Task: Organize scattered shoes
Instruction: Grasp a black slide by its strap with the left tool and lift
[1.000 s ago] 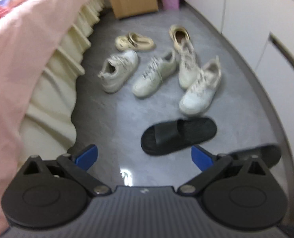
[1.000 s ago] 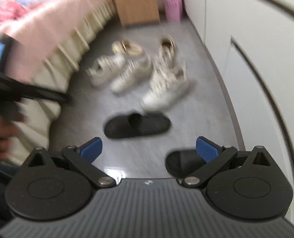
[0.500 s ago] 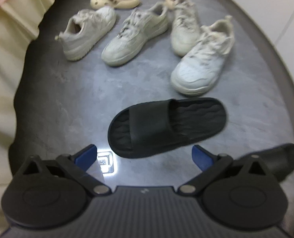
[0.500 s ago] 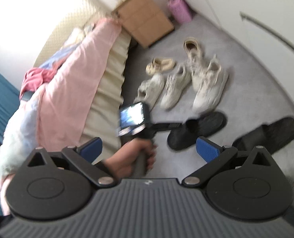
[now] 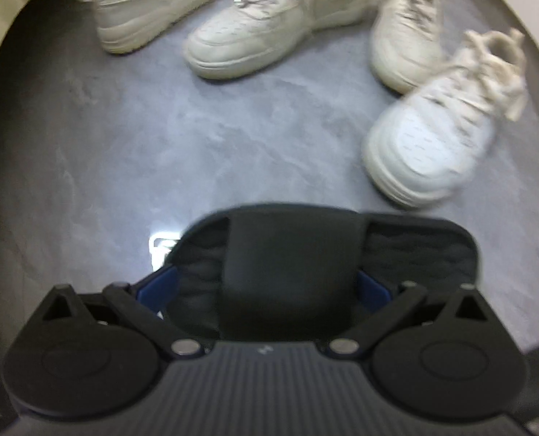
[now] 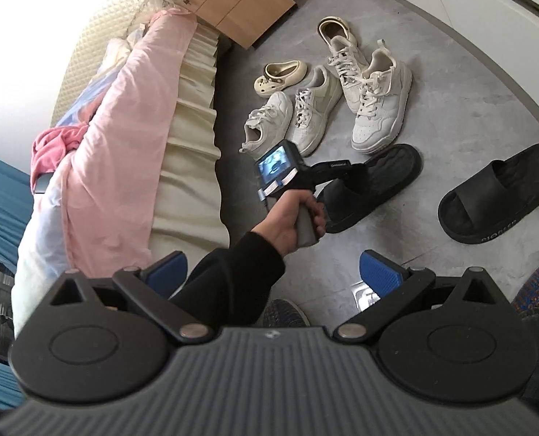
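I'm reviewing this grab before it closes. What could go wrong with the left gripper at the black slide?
The left gripper is open, its fingers straddling the near black slide's broad strap; closing there may pinch soft strap and let the sole sag or twist. The white sneaker sits close beyond, so pushing forward could nudge it.

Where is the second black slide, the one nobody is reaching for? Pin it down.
In the right wrist view, the free black slide lies on the grey floor at far right, apart from its mate, below the white sneakers.
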Tool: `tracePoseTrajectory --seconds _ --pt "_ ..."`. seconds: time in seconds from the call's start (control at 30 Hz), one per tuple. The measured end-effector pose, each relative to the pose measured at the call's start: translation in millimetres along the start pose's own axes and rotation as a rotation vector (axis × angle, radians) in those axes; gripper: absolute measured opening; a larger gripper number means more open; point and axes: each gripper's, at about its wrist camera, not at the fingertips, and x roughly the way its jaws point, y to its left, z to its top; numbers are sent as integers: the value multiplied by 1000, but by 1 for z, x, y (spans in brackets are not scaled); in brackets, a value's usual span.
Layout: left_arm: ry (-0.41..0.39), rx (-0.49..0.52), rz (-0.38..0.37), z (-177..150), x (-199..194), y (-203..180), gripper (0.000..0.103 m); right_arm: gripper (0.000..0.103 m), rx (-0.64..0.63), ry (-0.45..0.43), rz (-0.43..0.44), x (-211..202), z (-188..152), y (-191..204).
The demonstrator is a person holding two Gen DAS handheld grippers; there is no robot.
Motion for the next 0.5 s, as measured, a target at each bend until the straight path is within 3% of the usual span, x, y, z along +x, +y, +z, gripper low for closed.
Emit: tracePoseTrajectory --seconds 0.1,0.17,0.33,0.5 --pt "82 -7 -40 -4 19 -2 98 103 5 11 -3 2 1 0" --pt "125 -26 -19 -11 28 -4 82 103 3 16 1 4 2 1" --pt "164 -198 -46 -21 29 4 81 103 -2 20 12 4 3 3" --pt "277 -338 -132 -42 28 -7 82 103 -25 4 14 -3 0 3"
